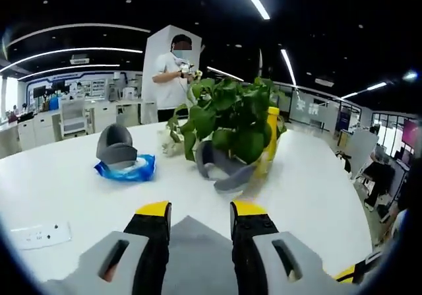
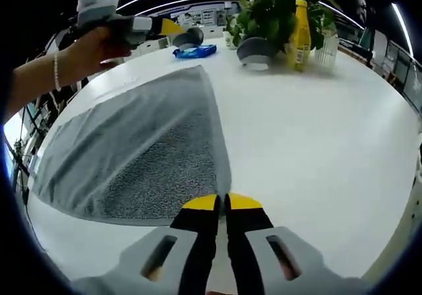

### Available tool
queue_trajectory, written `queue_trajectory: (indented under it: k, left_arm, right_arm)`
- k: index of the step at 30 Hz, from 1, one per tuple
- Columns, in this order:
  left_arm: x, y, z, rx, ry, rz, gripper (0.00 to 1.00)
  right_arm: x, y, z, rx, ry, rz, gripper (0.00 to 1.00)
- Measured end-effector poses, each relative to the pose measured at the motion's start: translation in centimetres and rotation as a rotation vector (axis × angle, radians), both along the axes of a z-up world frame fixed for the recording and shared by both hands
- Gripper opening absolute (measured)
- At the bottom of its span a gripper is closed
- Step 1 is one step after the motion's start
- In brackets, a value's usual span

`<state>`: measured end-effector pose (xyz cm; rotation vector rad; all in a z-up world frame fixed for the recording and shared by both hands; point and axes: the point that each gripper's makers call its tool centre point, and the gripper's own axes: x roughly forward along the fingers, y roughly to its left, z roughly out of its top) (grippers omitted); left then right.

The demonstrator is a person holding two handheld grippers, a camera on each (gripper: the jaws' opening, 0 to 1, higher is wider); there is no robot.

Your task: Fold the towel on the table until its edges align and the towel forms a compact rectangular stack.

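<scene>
Ahead of both tools spreads the white tabletop [image 2: 316,130], and on it the grey towel [image 2: 145,150], a layer lifted toward the left hand-held gripper [image 2: 155,26], whose jaws stand apart around the cloth. The right hand-held gripper [image 2: 221,202] pinches the near corner, jaws closed on it. A fold looks underway; next, carry both corners across onto the far edge.
</scene>
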<state>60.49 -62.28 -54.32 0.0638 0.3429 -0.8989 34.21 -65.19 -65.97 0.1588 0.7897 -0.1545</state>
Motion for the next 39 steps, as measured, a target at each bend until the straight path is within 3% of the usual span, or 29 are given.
queue_trajectory:
  k: [6, 15, 18, 25, 29, 33, 39]
  left_arm:
    - [1.2, -0.6, -3.0, 0.037, 0.039, 0.014, 0.36]
    - [3.3, -1.0, -7.9, 0.15, 0.07, 0.041, 0.36]
    - [3.4, -1.0, -9.4, 0.185, 0.111, 0.031, 0.33]
    - [4.2, -2.3, -9.5, 0.187, 0.097, 0.012, 0.33]
    - [4.6, -3.6, -10.5, 0.253, 0.082, -0.018, 0.31]
    - [4.4, -3.3, -11.2, 0.268, 0.096, -0.014, 0.27]
    - [4.0, -3.3, -10.9, 0.25, 0.056, -0.011, 0.25]
  right_arm:
    - [0.0, 0.0, 0.0, -0.006, 0.002, 0.003, 0.01]
    - [0.1, 0.0, 0.0, 0.007, 0.001, -0.011, 0.01]
    - [0.1, 0.0, 0.0, 0.015, 0.0, -0.017, 0.01]
    - [0.1, 0.1, -0.1, 0.01, 0.001, -0.015, 0.01]
    - [0.2, 0.0, -0.1, 0.012, 0.003, -0.016, 0.01]
    - [0.2, 0.0, -0.1, 0.006, 0.003, -0.012, 0.01]
    - [0.2, 0.1, -0.2, 0.008, 0.005, -0.014, 0.01]
